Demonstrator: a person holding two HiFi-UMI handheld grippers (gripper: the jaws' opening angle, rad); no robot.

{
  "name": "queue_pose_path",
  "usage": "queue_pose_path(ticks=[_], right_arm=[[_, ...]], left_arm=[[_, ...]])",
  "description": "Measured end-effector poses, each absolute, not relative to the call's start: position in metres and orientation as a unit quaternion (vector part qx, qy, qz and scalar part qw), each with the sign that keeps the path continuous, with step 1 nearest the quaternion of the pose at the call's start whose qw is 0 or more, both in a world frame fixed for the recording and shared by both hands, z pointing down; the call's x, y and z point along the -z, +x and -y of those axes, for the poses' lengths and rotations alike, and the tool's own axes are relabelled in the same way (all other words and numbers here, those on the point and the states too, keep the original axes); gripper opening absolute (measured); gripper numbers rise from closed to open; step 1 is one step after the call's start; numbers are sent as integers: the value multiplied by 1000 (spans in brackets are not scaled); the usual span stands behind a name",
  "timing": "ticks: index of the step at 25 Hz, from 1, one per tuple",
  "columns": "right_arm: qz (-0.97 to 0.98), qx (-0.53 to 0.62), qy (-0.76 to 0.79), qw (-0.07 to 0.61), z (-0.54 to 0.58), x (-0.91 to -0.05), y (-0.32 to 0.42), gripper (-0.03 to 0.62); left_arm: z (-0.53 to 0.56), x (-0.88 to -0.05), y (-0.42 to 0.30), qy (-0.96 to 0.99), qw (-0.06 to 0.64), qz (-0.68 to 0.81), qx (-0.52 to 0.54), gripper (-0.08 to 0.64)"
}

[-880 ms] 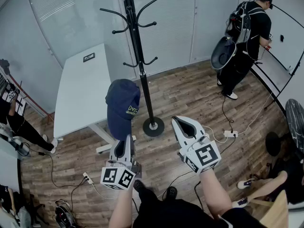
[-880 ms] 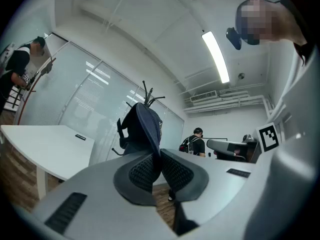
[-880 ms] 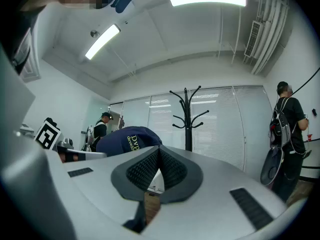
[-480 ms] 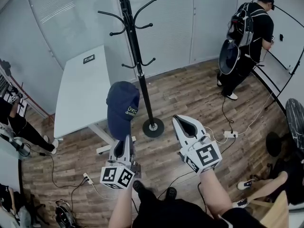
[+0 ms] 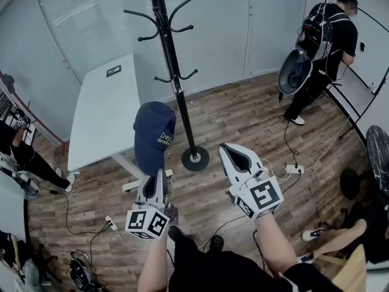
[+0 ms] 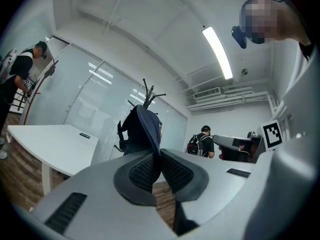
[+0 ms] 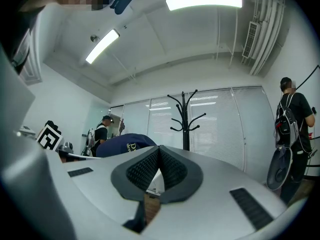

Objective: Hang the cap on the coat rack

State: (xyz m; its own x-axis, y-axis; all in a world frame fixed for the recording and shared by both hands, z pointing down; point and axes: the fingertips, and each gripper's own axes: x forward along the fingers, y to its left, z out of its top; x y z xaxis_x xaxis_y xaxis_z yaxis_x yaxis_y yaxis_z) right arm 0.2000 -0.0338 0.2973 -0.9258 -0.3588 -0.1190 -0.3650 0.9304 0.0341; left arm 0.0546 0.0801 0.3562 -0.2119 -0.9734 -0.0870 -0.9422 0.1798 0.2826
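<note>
- One white table (image 5: 103,111) fills the left of the room, its near corner just behind the raised cap.
- One black coat rack (image 5: 172,72) stands on the wooden floor beside the table, its round base ahead of the person and its hooks curving out well above the cap.
- The navy cap (image 5: 154,135) hangs in the air between the person and the rack's pole, not yet on any hook.
- The left gripper (image 5: 159,175) is clamped on the cap's lower edge, with a thin fold of cloth pinched between its pads. With so little cloth in the pinch, the cap could slip free on the lift.
- The right gripper (image 5: 236,153) is closed with nothing in it, held off to the right.
- The hooks are narrow and high. A cap that flops over may miss the prong, and a push against the pole could rock the rack.
- Loose cords (image 5: 290,163) trail across the floor near the person's feet, a likely snag on the step forward.
</note>
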Motion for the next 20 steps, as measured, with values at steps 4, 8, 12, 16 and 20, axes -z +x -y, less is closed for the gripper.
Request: queue_pose_path(ticks=[4, 8, 12, 16, 20], right_arm=[[-982, -17, -177, 56, 32, -300, 200, 31], [-984, -14, -171, 44, 29, -308, 191, 31], [-984, -11, -173, 33, 30, -318, 176, 31], [-984, -10, -178, 20, 39, -326, 158, 31], [-982, -12, -189, 14, 55, -325, 139, 31]], left_arm=[[-78, -356, 57, 625, 59, 766, 138, 34], [-78, -359, 57, 630, 64, 763, 129, 34], [-74, -364, 47, 634, 68, 760, 125, 34], [-62, -371, 25, 634, 76, 759, 129, 34], [-43, -376, 2, 639, 80, 753, 139, 34]])
